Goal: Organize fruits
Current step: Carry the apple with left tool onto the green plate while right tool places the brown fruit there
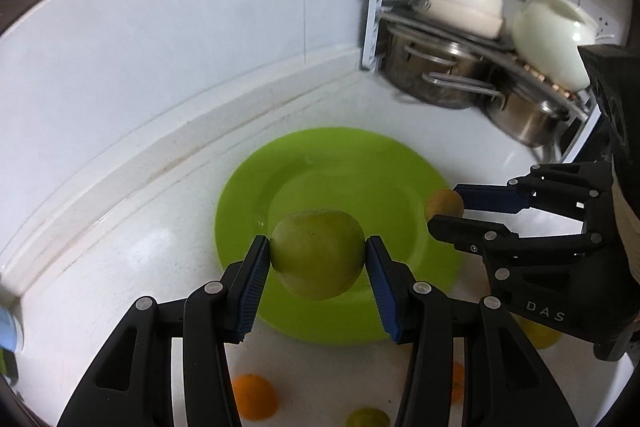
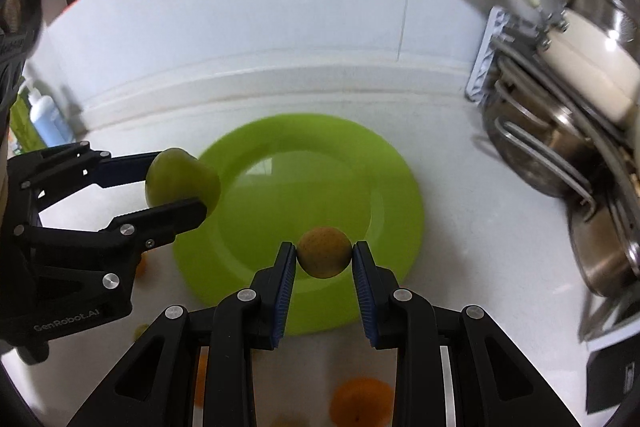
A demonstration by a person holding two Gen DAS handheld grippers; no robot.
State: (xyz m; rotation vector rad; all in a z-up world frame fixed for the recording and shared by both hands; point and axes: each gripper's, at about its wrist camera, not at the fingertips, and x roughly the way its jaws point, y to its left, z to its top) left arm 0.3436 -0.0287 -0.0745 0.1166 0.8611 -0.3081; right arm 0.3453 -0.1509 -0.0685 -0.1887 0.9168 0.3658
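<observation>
A round lime-green plate (image 1: 280, 183) (image 2: 360, 163) lies on the white counter near the back wall. My left gripper (image 1: 318, 253) (image 2: 176, 183) is shut on a large green fruit (image 1: 318, 255) (image 2: 182, 181), held above the plate's near left part. My right gripper (image 2: 324, 257) (image 1: 444, 211) is shut on a small yellow-orange fruit (image 2: 324, 253) (image 1: 442, 203), held over the plate's near right edge. Both fruits hang clear of the plate's surface.
Loose oranges (image 1: 254, 397) (image 2: 362, 403) and a green fruit (image 1: 366, 417) lie on the counter in front of the plate. A rack with steel pots (image 1: 440, 67) (image 2: 560, 155) and cream pans stands at the right. A pump bottle (image 2: 46, 119) is at the far left.
</observation>
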